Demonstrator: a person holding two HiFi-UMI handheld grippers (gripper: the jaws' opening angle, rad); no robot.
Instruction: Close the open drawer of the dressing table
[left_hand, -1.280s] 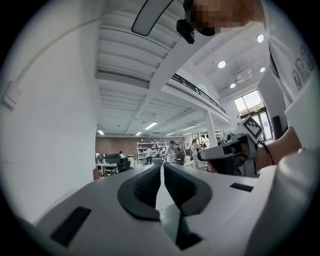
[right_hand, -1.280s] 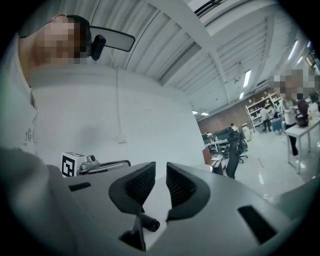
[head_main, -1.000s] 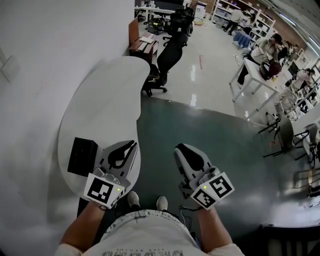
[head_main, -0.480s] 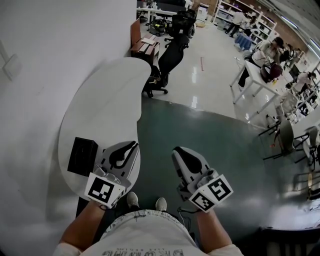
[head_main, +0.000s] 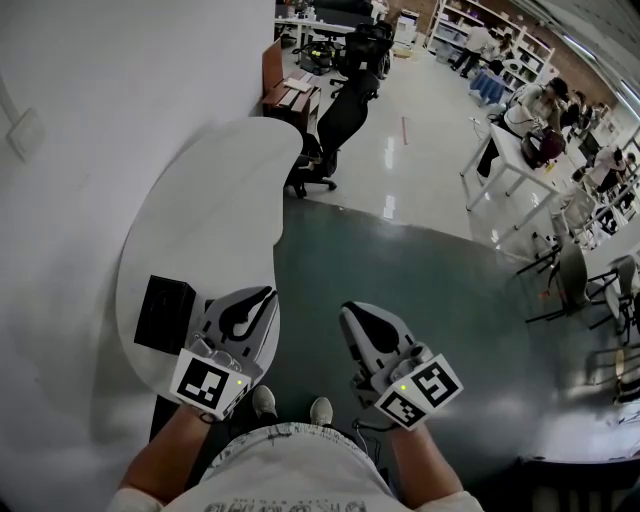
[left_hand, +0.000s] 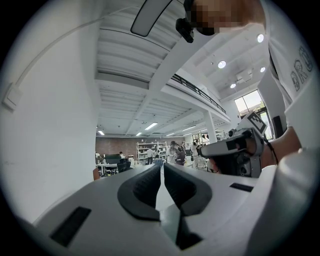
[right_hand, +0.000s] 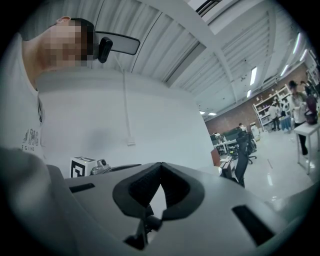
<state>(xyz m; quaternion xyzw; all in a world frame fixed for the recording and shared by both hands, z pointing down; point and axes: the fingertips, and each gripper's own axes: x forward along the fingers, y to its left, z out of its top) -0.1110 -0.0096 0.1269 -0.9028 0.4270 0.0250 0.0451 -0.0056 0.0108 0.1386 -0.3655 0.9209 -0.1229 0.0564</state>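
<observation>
Dressing table (head_main: 200, 200), white and kidney-shaped, stands against the wall; its drawer cannot be made out from above. A black box (head_main: 165, 313) sits on the table's near end. Beside it, the left gripper (head_main: 268, 293) is held level over the tabletop, jaws a thin slit apart, empty. Right of the table, the right gripper (head_main: 345, 312) points level over the floor, its jaws just closed together on nothing.

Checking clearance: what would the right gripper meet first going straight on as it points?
The right gripper would probably reach the white wall first, maybe clipping the white table; depth is unclear.
</observation>
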